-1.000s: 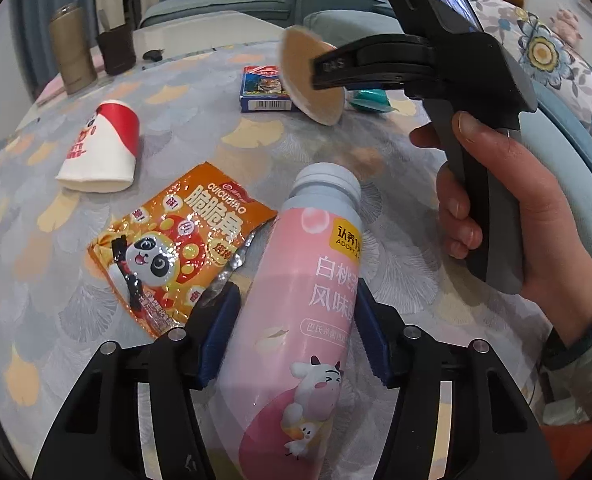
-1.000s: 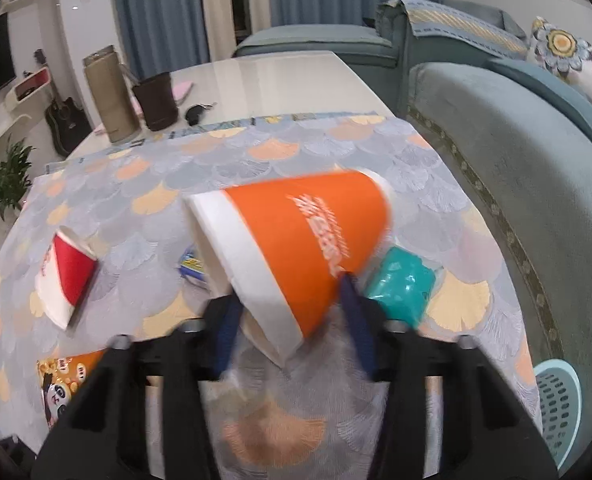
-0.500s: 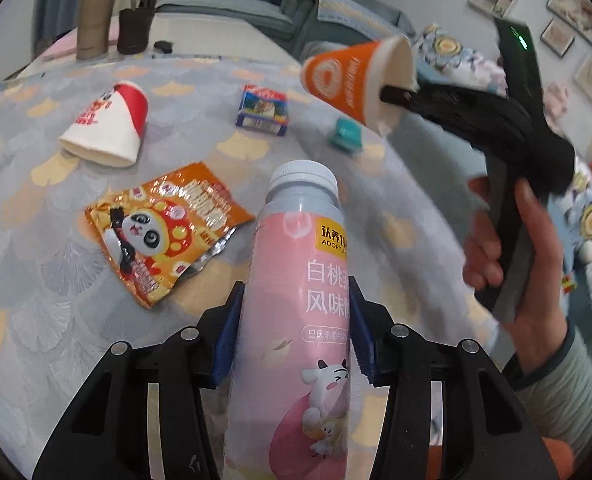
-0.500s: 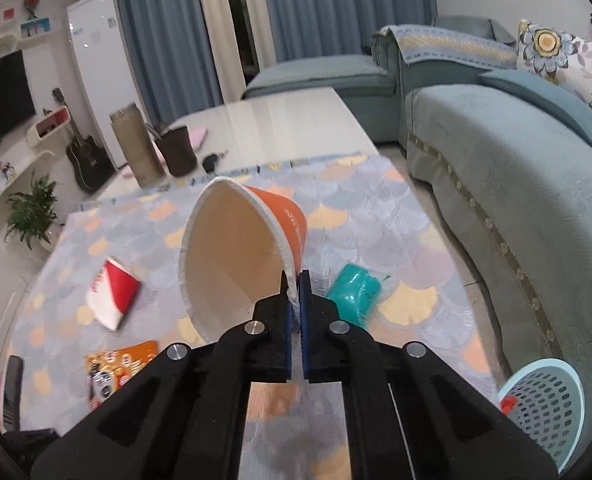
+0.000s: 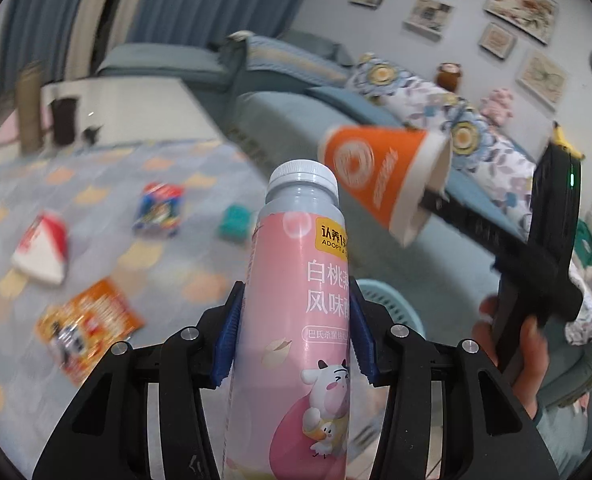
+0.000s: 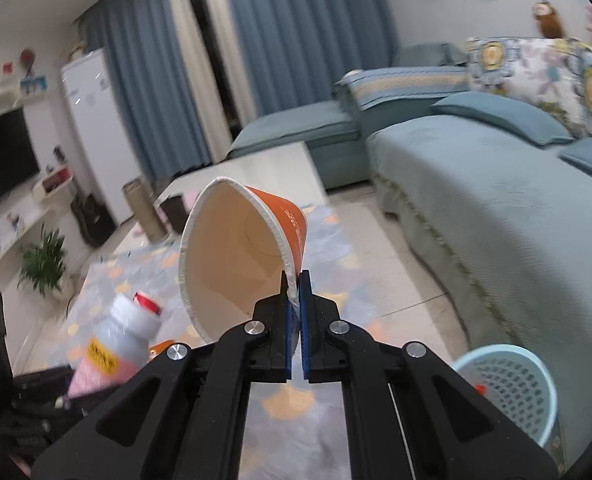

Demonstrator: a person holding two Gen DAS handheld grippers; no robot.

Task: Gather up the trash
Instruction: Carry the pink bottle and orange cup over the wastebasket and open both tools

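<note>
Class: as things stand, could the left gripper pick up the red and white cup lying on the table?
Probably not yet: the left gripper is already shut on the pink bottle, though nothing covers the red and white cup.

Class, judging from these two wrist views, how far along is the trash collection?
Done: unclear; something red lies in the blue basket. In hand: the left gripper holds the pink bottle; the right gripper pinches the orange cup. Left: red cup, snack packet, small box, teal wrapper.

Trash spread on table; sofa to its right.
Cup (image 5: 42,250), box (image 5: 158,210) and wrapper (image 5: 86,330) lie apart on table (image 5: 200,264); basket (image 6: 506,386) stands before sofa (image 6: 496,200).
</note>
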